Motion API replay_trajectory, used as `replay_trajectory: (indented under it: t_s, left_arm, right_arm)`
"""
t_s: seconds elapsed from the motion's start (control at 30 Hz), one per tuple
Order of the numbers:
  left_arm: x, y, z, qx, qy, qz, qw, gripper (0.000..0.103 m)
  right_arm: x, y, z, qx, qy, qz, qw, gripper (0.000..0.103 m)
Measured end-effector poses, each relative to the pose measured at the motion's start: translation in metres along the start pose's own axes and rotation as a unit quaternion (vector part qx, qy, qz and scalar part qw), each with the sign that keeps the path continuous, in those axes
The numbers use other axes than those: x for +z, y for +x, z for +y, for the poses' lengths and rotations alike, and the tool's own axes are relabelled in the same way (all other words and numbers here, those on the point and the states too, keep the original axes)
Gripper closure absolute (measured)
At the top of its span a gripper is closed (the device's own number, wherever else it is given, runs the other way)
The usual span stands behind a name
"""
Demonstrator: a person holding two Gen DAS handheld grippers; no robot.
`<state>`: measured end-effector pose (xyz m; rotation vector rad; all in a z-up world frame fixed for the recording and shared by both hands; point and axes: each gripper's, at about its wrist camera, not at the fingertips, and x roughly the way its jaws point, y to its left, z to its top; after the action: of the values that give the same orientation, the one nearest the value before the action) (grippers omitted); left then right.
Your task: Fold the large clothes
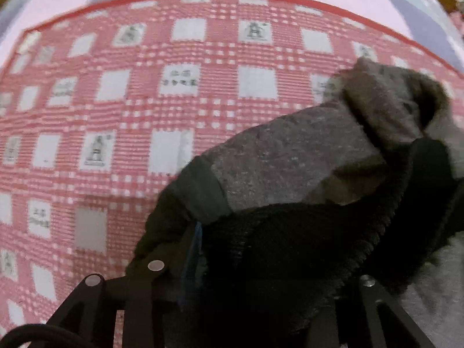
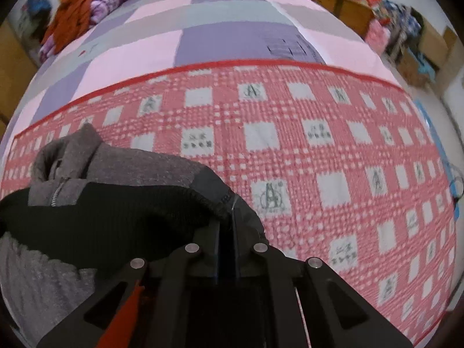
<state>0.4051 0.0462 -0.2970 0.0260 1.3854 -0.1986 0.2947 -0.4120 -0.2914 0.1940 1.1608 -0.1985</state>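
A grey sweater with black ribbed trim and a zip collar (image 1: pixel 304 156) hangs between both grippers above a red checked blanket (image 1: pixel 116 101). My left gripper (image 1: pixel 200 232) is shut on the sweater's black-edged corner; its fingertips are mostly hidden by cloth. In the right wrist view the same sweater (image 2: pixel 116 168) drapes to the left, collar and zip showing. My right gripper (image 2: pixel 232 217) is shut on its other black-edged corner, the jaws pressed together with fabric between them.
The red checked blanket (image 2: pixel 319 150) lies over a pink, grey and purple patchwork bedspread (image 2: pixel 217 34). An orange cloth and a purple pillow (image 2: pixel 87 8) sit at the bed's far left. Cluttered boxes and bags (image 2: pixel 400 29) line the right wall.
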Motion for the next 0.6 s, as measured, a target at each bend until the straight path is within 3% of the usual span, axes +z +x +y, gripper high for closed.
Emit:
replay_trajectory:
  t_s: [0.03,0.1,0.17,0.23,0.3,0.37,0.47,0.53,0.57,0.6]
  left_arm:
    - [0.003,-0.006,0.004,-0.017,0.005,0.005,0.9998,0.068]
    - [0.007,-0.013,0.007,-0.036,0.024,0.015,0.9989,0.063]
    - [0.008,-0.022,0.007,-0.043,0.057,0.023,0.9972,0.06]
    - [0.008,-0.025,0.012,-0.063,0.06,0.036,0.9955,0.059]
    - [0.008,-0.024,0.019,-0.091,0.047,0.054,0.9932,0.055]
    - [0.008,-0.023,0.028,-0.077,0.02,0.053,0.9954,0.046]
    - [0.013,-0.019,0.024,-0.084,-0.03,0.068,0.9937,0.045]
    - [0.017,-0.011,0.017,-0.056,-0.041,0.094,0.9931,0.045]
    - [0.018,-0.009,0.012,-0.039,-0.029,0.106,0.9932,0.045]
    - [0.019,-0.009,0.002,-0.012,0.014,0.118,0.9929,0.044]
  right_arm:
    - [0.001,-0.005,-0.002,0.01,-0.002,0.001,1.0,0.091]
    - [0.011,-0.016,-0.009,0.029,-0.005,0.012,0.999,0.071]
    - [0.016,-0.031,-0.018,0.047,0.001,0.015,0.999,0.042]
    - [0.014,-0.049,-0.026,0.058,-0.011,0.007,0.998,0.031]
    - [0.006,-0.068,-0.029,0.066,-0.018,0.004,0.998,0.031]
    - [-0.008,-0.085,-0.025,0.068,-0.023,-0.007,0.997,0.031]
    - [-0.047,-0.113,-0.009,0.067,-0.051,-0.048,0.995,0.031]
    - [-0.076,-0.124,0.005,0.074,-0.067,-0.059,0.993,0.031]
    - [-0.088,-0.126,0.012,0.077,-0.075,-0.058,0.993,0.031]
    - [-0.101,-0.129,0.022,0.078,-0.087,-0.058,0.991,0.031]
